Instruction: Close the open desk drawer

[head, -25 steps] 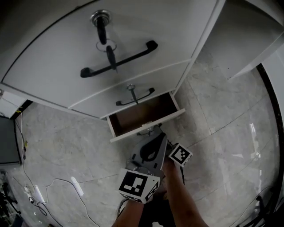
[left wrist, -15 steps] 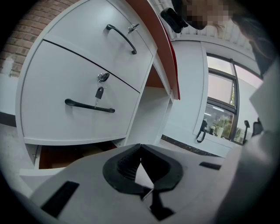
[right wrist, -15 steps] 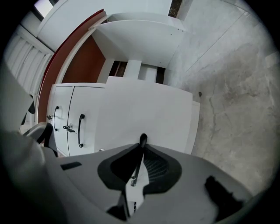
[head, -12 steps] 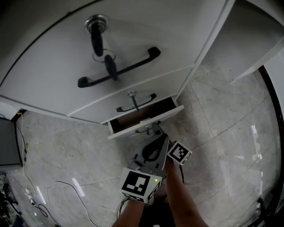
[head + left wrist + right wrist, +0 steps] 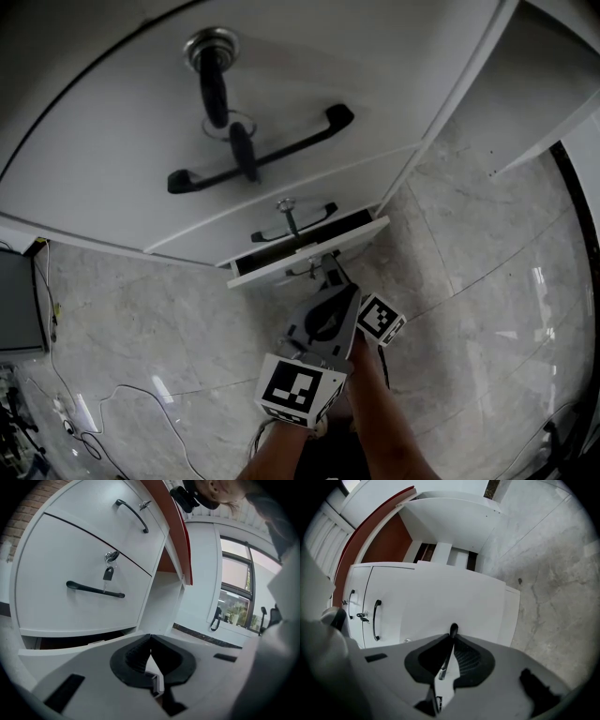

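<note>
Straight ahead of the right claw (image 5: 451, 638), the drawer (image 5: 309, 251) hangs barely ajar, its handle (image 5: 453, 630) pinched in the near-closed jaws. Beside it the left claw (image 5: 150, 641) waits, closed and empty; the push should go straight in.

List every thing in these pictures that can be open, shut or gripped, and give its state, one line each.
bottom drawer, open by a narrow gap, not yet shut
middle drawer, shut
middle key, in the middle drawer's lock
top drawer, shut
top key, in the top drawer's lock
left tool, jaws together, holding nothing
right tool, closed on the bottom drawer's handle
</note>
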